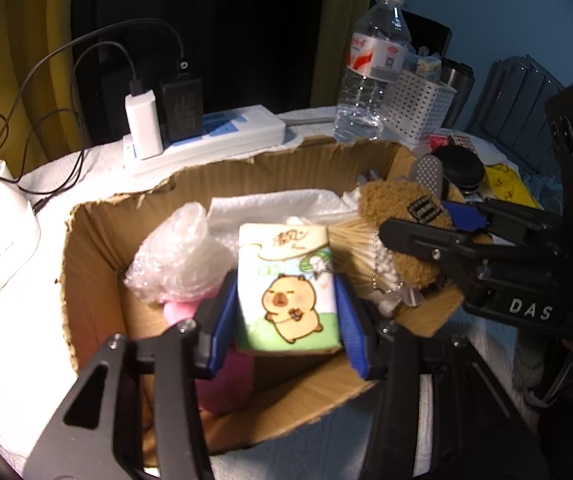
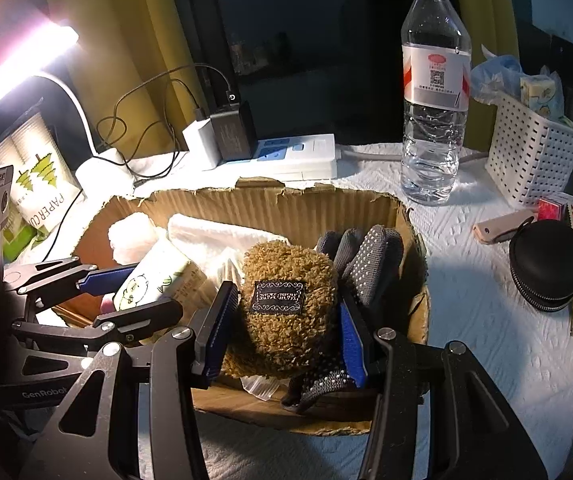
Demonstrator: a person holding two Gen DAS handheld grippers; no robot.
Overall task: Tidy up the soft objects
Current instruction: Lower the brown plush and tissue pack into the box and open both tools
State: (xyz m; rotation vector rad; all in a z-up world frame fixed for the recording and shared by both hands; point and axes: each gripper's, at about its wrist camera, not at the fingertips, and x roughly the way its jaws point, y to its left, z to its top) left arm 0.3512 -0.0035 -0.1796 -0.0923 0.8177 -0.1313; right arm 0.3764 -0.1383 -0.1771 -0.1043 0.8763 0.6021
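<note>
A torn cardboard box (image 1: 98, 240) (image 2: 270, 208) sits on the white-covered table. My left gripper (image 1: 286, 312) is shut on a tissue pack with a capybara print (image 1: 286, 292) and holds it over the box; the same gripper (image 2: 126, 292) and pack (image 2: 154, 276) show in the right wrist view. My right gripper (image 2: 286, 320) is shut on a brown fuzzy plush (image 2: 282, 308) with a black label, over the box's right side. It also shows in the left wrist view (image 1: 438, 232), with the plush (image 1: 398, 208). Bubble wrap (image 1: 178, 252), a white towel (image 2: 222, 240) and a grey dotted glove (image 2: 366, 264) lie in the box.
A power strip with chargers (image 1: 206, 136) (image 2: 286, 156) and a water bottle (image 1: 370, 68) (image 2: 434, 100) stand behind the box. A white perforated basket (image 2: 530, 160) and a black round case (image 2: 546, 268) sit at the right. A lamp (image 2: 26, 68) shines at the left.
</note>
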